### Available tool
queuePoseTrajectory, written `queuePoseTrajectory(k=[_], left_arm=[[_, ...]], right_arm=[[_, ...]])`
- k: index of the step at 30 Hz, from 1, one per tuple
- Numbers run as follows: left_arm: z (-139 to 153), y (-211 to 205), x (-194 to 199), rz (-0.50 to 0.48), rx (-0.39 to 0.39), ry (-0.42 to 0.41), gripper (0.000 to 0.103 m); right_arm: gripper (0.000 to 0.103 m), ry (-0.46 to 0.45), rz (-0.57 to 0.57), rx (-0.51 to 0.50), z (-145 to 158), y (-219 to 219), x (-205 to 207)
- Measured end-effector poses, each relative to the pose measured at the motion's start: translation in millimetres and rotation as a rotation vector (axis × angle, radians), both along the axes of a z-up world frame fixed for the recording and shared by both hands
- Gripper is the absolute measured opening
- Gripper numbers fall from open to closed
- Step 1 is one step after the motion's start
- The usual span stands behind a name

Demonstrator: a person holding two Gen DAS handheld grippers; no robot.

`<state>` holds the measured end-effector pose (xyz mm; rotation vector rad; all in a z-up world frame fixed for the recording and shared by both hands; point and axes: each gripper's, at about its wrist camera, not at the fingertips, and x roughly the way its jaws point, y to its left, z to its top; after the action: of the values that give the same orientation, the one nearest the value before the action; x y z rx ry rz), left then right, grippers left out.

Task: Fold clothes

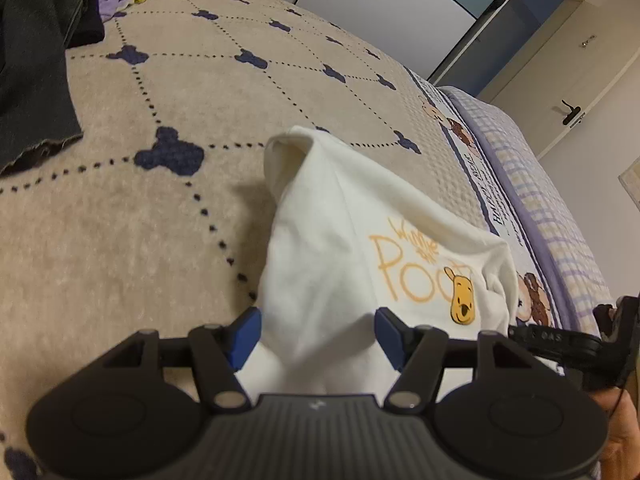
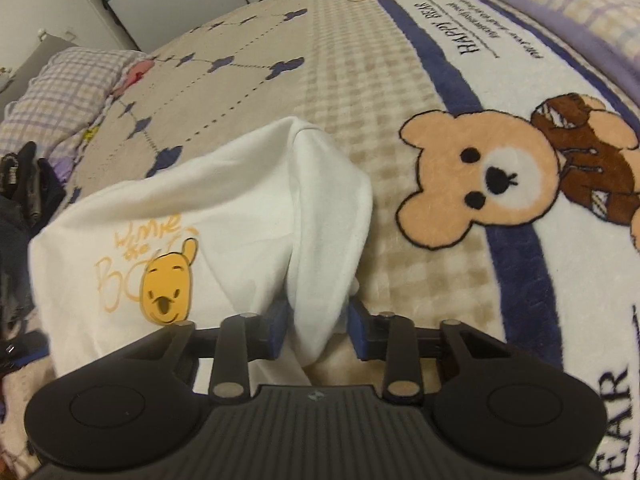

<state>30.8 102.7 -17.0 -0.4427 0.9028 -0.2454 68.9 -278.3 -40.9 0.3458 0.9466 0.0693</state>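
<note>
Cotton, soft and limp: the white Pooh T-shirt [image 1: 352,240] sags over the bed blanket [image 1: 140,220] between both tools. Left tool [image 1: 318,334] clamps one bunched edge, right tool [image 2: 318,326] another (folds slip easily); grip hems, not single layers.

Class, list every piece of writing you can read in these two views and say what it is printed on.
"Winnie the Pooh": orange lettering on the white shirt.
"HAPPY BEAR": white band of the blanket.
"EAR": large letters, cut off at the blanket's lower edge.
Cursive lines beside "HAPPY BEAR": too small to read.
</note>
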Motion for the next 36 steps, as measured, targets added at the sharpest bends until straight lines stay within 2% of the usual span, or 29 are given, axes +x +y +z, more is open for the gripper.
queuePoseTrajectory(k=[5, 11, 19, 24, 27, 32, 36], left_arm=[[7, 5, -13, 0.006, 0.044, -0.014, 0.064], [3, 12, -24, 0.029, 0.030, 0.003, 0.065], [-13, 12, -9, 0.030, 0.039, 0.019, 0.064], [-23, 11, 7, 0.024, 0.021, 0.014, 0.064], [-28, 7, 18, 0.008, 0.013, -0.003, 0.064], [-29, 2, 30, -0.009, 0.021, -0.023, 0.064], [-28, 4, 33, -0.008, 0.000, -0.035, 0.064]], right_arm=[[0.019, -0.056, -0.055, 0.004, 14, -6, -6], [0.013, -0.151, -0.128, 0.023, 36, -21, -16], [0.011, -0.257, -0.205, -0.127, 51, -33, -18], [0.012, -0.247, -0.189, -0.172, 46, -30, -15], [0.015, -0.225, -0.177, -0.161, 43, -32, -13], [0.029, -0.143, -0.176, -0.138, 32, -35, -11], [0.031, -0.068, -0.161, -0.080, 18, -37, -7]])
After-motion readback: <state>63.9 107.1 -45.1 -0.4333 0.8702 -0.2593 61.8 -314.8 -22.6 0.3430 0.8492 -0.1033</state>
